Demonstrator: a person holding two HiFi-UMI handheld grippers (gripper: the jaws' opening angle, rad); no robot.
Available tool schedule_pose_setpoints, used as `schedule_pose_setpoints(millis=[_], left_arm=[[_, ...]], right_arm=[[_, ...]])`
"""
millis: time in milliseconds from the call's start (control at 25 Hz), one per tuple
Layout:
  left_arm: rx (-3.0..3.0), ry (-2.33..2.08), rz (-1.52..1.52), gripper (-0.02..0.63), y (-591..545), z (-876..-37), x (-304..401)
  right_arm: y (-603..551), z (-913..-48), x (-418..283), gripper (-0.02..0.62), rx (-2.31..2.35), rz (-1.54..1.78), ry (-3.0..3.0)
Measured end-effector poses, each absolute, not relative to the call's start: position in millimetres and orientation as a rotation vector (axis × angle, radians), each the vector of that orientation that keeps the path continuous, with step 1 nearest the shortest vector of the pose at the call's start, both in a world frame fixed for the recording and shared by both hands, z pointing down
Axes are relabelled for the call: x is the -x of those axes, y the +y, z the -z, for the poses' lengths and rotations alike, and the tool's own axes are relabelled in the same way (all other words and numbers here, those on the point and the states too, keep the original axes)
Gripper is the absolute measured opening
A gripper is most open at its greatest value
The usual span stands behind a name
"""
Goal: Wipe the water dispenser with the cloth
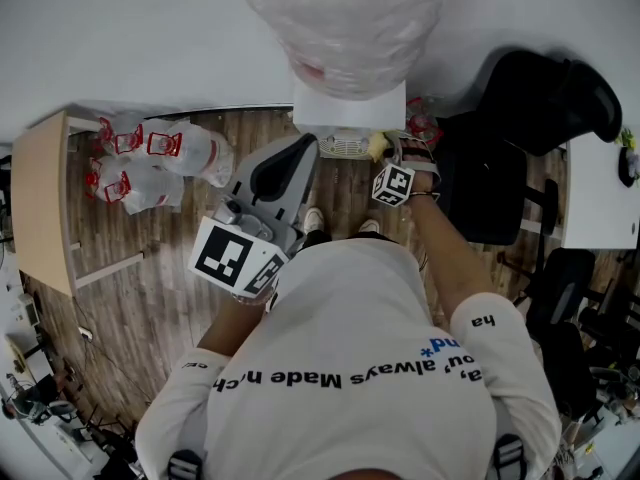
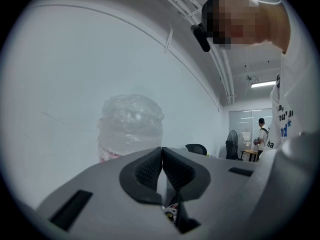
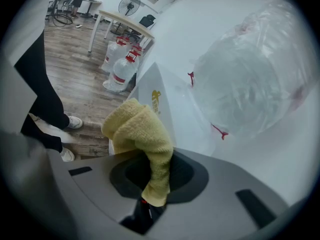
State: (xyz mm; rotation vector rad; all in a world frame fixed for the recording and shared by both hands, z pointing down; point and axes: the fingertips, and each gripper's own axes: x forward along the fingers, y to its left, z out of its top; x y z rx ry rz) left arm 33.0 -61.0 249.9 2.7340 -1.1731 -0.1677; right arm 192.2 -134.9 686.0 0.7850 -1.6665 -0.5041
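Observation:
The white water dispenser (image 1: 349,107) stands against the wall with a plastic-wrapped bottle (image 1: 345,16) on top. In the head view my left gripper (image 1: 298,151) is raised in front of the dispenser's left side, and my right gripper (image 1: 388,156) is low at its right front corner. In the right gripper view my right gripper (image 3: 156,176) is shut on a yellow cloth (image 3: 141,132), which bunches up close to the dispenser's white side (image 3: 167,101) below the bottle (image 3: 250,79). In the left gripper view my left gripper (image 2: 162,171) is shut and empty, pointing at the bottle (image 2: 131,125).
Several spare water bottles (image 1: 150,163) lie on the wooden floor to the left, beside a wooden table (image 1: 45,203). A black office chair (image 1: 500,168) and a white desk (image 1: 600,193) stand to the right. The person's feet (image 1: 340,223) are in front of the dispenser.

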Motion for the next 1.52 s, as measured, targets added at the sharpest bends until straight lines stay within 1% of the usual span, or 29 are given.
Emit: schedule_pose_setpoints(millis=[520,720,1120,1520], left_arm=[[-2.736,-1.154,0.169,0.020,-62,-250,-28],[-2.742,-1.132,0.170,0.020,-64,-251,-24],[-2.747,-1.120,0.184,0.020,-65,-252,-9],[-2.714,-1.203,0.181,0.020,-61,-254,30]], right_arm=[[-135,-690,-220,0.058,-0.823,0.439,-1.593],[-130,-685,-216,0.060,-0.852,0.410,-1.603],[-128,-672,-177,0.061,-0.869,0.468,-1.636],[-120,-674,-108,0.061,-0.782,0.555,-1.698]])
